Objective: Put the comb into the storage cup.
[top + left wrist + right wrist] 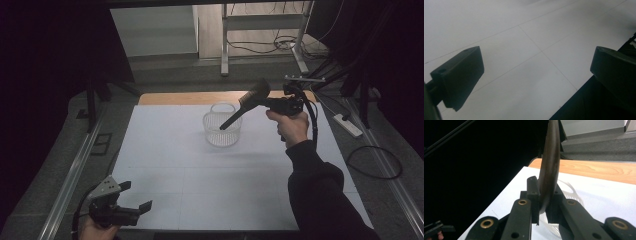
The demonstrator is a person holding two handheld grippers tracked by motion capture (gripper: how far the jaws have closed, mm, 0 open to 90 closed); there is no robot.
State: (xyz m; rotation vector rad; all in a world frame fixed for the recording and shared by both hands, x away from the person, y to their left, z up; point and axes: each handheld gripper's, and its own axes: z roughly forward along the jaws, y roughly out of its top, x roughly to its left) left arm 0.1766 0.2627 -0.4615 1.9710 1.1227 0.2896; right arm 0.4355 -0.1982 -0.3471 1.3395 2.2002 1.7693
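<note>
From the high view, a white sheet (200, 175) ruled by faint seams covers the table, with a strip of bare wood (190, 98) along its far edge. Grey floor, a metal frame (225, 45) and loose cables (270, 46) lie beyond; a power strip (347, 125) sits to the right. The right gripper (260, 100) pinches a dark brush (247, 104), whose handle slants down from the jaws into the clear basket (222, 129) just below and ahead of them. The left gripper (135, 197) hovers at the near left corner, jaws spread with nothing between.

In the left gripper view, the white sheet (529, 50) lies between and beyond the wide-apart jaws, its dark edge under the right-hand jaw.

In the right gripper view, the jaws press on the brush (550, 165), which rises edge-on from between them. The basket (571, 193) shows just behind the jaws, the wooden strip (594, 168) and grey floor farther off.
</note>
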